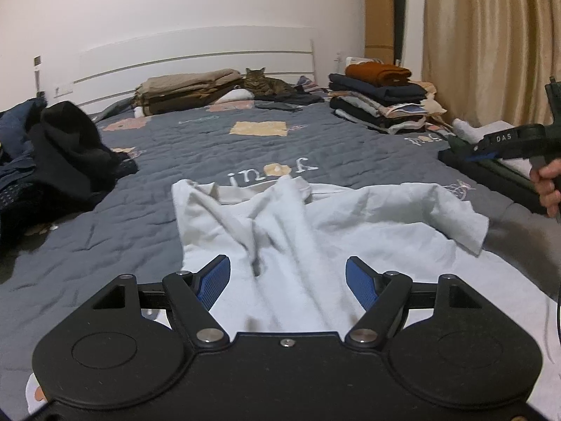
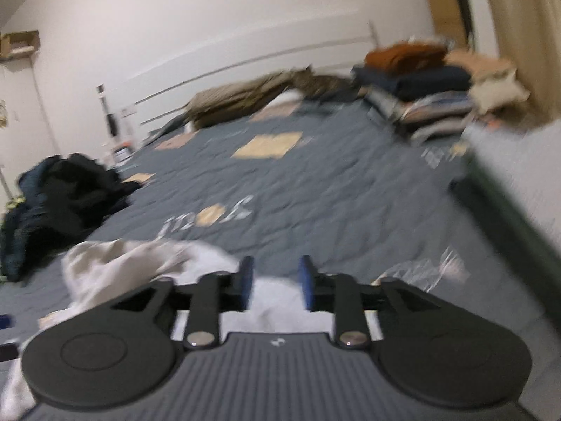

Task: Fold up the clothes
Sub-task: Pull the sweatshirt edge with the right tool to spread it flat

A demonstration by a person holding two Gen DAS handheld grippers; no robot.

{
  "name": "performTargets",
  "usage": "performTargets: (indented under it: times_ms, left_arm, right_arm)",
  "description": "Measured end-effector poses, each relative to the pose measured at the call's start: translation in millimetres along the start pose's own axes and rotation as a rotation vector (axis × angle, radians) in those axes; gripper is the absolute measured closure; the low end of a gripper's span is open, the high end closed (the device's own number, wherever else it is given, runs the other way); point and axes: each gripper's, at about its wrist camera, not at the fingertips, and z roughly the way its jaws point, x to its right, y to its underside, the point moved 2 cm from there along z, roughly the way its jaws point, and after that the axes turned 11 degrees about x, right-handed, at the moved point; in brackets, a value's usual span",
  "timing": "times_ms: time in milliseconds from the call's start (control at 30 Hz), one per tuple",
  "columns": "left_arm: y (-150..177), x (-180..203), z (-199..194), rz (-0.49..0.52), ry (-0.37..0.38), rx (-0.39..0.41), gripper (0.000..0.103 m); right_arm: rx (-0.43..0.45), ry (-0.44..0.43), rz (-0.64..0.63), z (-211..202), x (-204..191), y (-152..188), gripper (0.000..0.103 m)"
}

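A crumpled white cotton T-shirt lies spread on the grey quilted bedspread of the bed, its neckline toward the headboard and one short sleeve out to the right. The left gripper hangs just above the shirt's near part with its blue-padded jaws wide apart and nothing between them; whether the pads touch the cloth cannot be told.

The right wrist view is blurred. There the right gripper sits over the white shirt's edge, its blue pads parted with a clear gap and holding nothing. In the left wrist view this same tool shows at the far right edge, gripped by the person's bare hand.

A heap of dark unfolded clothes lies on the left side of the bed. A stack of folded garments topped by a rust-brown one stands at the far right, near the beige curtain. By the white headboard, a tabby cat rests beside folded tan bedding.
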Motion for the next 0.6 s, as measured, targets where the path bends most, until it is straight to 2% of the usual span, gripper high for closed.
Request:
performTargets:
  times_ms: [67,167,300,500,600]
  left_arm:
    - [-0.7,5.3,-0.5,-0.006,0.025,0.009,0.031]
    - [-3.4,14.6,-3.0,-0.033,0.081,0.034,0.031]
    - [-7.1,27.3,-6.4,-0.062,0.140,0.061,0.031]
    - [-5.3,40.5,-3.6,-0.043,0.158,0.054,0.031]
    - [-3.0,44.7,-1.4,-0.018,0.149,0.045,0.031]
  right_arm:
    - [-0.042,-0.026,0.057,-4.8,-1.6,6.1,0.061]
    - [-0.102,-0.057,0.128,-13.9,-0.8,16.4,0.058]
    - [-0.149,-0.050,0.196,-24.9,10.2,26.8,0.057]
    - [-0.198,-0.022,0.332,-33.7,42.8,42.2,0.056]
    - [-0.185,0.014,0.428,-29.0,64.2,49.9,0.056]
